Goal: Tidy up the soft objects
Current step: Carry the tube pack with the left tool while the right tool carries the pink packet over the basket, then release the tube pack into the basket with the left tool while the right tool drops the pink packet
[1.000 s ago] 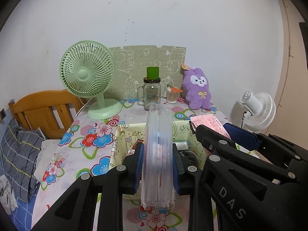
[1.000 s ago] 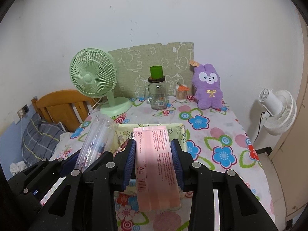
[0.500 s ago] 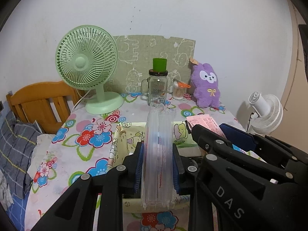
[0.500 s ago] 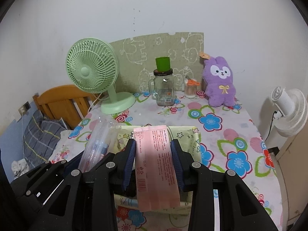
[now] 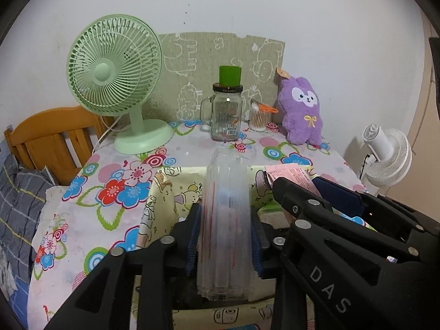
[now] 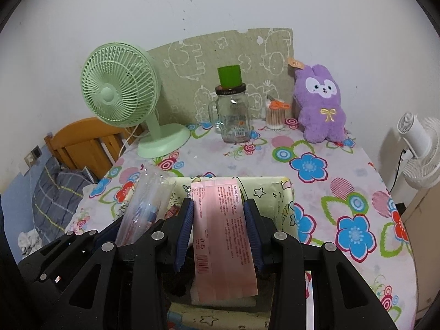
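A clear plastic pack (image 5: 224, 206) stands upright between the blue pads of my left gripper (image 5: 224, 236). Its jaws are opening, though the pads still touch the pack's sides. A flat pink packet (image 6: 222, 247) sits between the pads of my right gripper (image 6: 218, 206), which is shut on it. Both grippers hang side by side over a pale yellow fabric basket (image 6: 286, 192) with cartoon prints, on the flowered tablecloth (image 6: 310, 165). In the left wrist view the right gripper (image 5: 310, 189) crosses the lower right and hides part of the basket (image 5: 162, 192). A purple plush rabbit (image 6: 320, 101) sits at the back right.
Along the wall stand a green desk fan (image 6: 121, 101), a glass mug (image 6: 233, 118) with a green cup on its lid, and a jar of cotton swabs (image 6: 275, 115). A white fan (image 6: 418, 148) stands beyond the table's right edge. On the left is a wooden headboard (image 6: 82, 143).
Both grippers have come forward and down over the basket, each with its item. The fan, mug and plush look nearer. The left jaws stand slightly wider.
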`<state>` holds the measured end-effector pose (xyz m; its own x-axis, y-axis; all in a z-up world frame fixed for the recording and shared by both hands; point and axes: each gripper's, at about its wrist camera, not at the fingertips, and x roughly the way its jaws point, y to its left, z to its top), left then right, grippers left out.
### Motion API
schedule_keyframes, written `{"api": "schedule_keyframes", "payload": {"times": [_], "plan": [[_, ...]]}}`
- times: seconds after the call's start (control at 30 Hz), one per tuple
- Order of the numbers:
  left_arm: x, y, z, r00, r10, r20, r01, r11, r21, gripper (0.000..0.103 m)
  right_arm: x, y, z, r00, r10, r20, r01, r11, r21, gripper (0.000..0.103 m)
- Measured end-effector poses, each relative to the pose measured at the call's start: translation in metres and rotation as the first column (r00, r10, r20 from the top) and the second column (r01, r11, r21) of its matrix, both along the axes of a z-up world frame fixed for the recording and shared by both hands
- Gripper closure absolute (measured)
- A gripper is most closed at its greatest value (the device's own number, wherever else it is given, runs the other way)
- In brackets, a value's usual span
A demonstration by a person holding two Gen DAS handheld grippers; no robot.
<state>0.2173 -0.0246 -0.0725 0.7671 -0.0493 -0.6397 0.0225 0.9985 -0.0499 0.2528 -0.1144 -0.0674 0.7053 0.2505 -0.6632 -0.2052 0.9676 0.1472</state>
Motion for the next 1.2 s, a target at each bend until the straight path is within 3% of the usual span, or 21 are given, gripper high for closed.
{"api": "schedule_keyframes", "payload": {"times": [0.1,0.2,0.33,1.07,1.1,1.2], "plan": [[0.003,0.001,-0.004,1.0,0.004,-0.013,-0.004,1.0,0.005,0.06,0.003,0.001,-0.006,1.0,0.002,-0.012,-0.002,1.0,0.006,0.062],[0.004,0.003,-0.006,1.0,0.008,-0.022,-0.008,1.0,0.006,0.043,0.004,0.003,-0.009,1.0,0.008,-0.012,-0.008,1.0,0.011,0.062],[0.003,0.006,-0.007,1.0,0.021,-0.023,-0.021,1.0,0.014,0.031,0.005,0.006,-0.009,1.0,0.016,-0.005,-0.016,1.0,0.008,0.062],[0.012,0.014,-0.012,0.997,0.028,-0.067,-0.026,0.999,0.042,0.026,0.022,0.021,-0.021,0.998,0.051,-0.022,-0.051,0.999,0.013,0.06],[0.012,0.013,-0.012,0.997,0.029,-0.068,-0.026,0.999,0.045,0.026,0.022,0.02,-0.021,0.998,0.05,-0.025,-0.05,0.999,0.015,0.058],[0.011,0.012,-0.011,0.998,0.028,-0.062,-0.025,0.999,0.049,0.024,0.02,0.018,-0.02,0.999,0.039,-0.014,-0.039,0.999,0.017,0.033]]}}
